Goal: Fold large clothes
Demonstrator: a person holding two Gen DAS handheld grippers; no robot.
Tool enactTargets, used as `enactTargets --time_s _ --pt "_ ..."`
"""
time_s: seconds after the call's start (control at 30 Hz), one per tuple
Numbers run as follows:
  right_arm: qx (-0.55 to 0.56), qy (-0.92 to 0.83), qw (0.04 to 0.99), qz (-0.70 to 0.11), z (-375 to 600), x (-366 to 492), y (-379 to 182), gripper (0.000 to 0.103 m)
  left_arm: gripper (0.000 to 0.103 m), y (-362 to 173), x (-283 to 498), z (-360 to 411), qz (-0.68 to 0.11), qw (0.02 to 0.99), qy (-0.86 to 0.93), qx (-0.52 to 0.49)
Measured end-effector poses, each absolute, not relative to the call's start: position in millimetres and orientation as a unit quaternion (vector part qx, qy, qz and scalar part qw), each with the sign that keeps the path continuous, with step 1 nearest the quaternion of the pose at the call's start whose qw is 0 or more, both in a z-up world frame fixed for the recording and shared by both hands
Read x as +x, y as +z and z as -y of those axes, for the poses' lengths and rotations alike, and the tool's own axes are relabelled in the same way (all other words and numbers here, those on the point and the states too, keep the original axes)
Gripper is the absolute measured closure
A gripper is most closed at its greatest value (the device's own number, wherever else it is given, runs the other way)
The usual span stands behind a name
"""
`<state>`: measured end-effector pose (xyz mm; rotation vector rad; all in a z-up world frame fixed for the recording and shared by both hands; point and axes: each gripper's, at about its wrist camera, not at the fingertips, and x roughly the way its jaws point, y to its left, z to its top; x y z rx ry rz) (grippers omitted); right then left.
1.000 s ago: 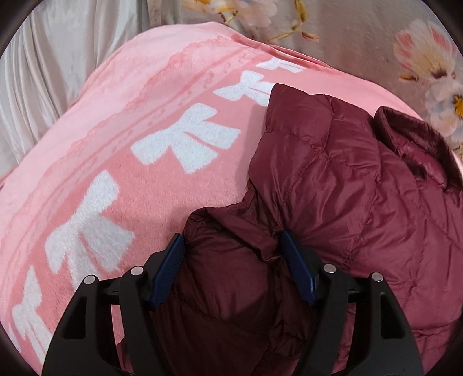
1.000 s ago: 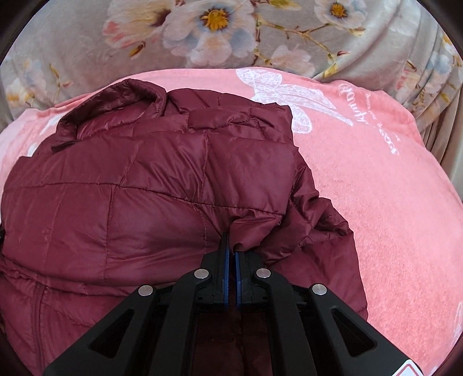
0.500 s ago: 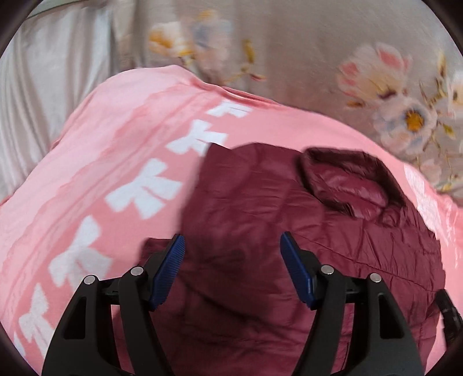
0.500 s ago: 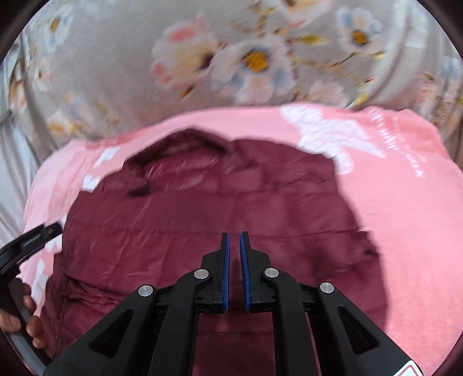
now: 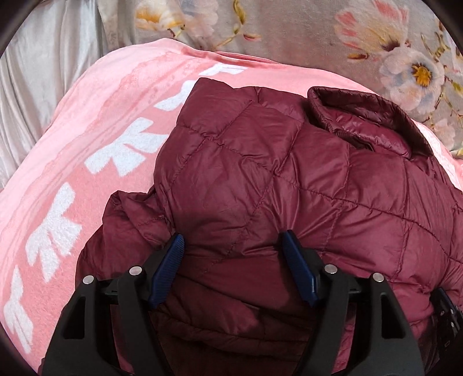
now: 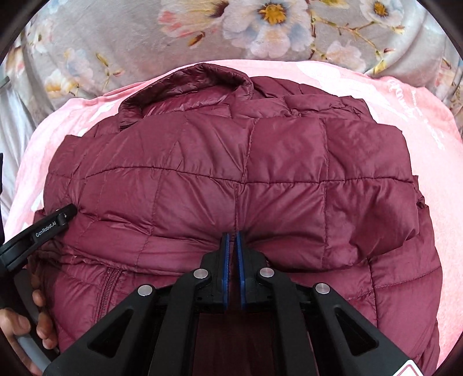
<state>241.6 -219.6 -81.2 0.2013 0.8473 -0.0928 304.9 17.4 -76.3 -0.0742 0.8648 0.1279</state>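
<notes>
A maroon quilted down jacket [image 5: 289,179] lies on a pink blanket [image 5: 95,121], collar [image 5: 370,115] at the far side and both sleeves folded in over the body. My left gripper [image 5: 233,245] hangs low over the jacket's left part. Its jaws are wide and opening, with puffy cloth between the pads but not squeezed. My right gripper [image 6: 232,238] rests its tips on the jacket [image 6: 231,162] near a seam. Its jaws are closing to a thin slit and I see no cloth in it. At the left edge of the right wrist view a hand [image 6: 37,315] holds the left gripper.
The pink blanket with white bow prints [image 5: 127,153] covers a bed. Behind it lies grey bedding with flowers [image 6: 260,26]. Pale grey cloth [image 5: 43,72] hangs at the far left. Bare pink blanket [image 6: 434,144] shows right of the jacket.
Both grippers let go of the sleeves they held a second ago. They pulled back toward the jacket's near side, so the whole folded jacket now shows in each view.
</notes>
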Motion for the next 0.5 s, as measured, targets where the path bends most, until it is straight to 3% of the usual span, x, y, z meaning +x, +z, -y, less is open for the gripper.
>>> enactTargets --time_s 0.5 --pt "0.047 -0.071 0.909 -0.408 206.3 242.9 -82.8 0.097 0.033 -79.0 307.2 -10.1 -0.419 0.905 0.072 -0.015"
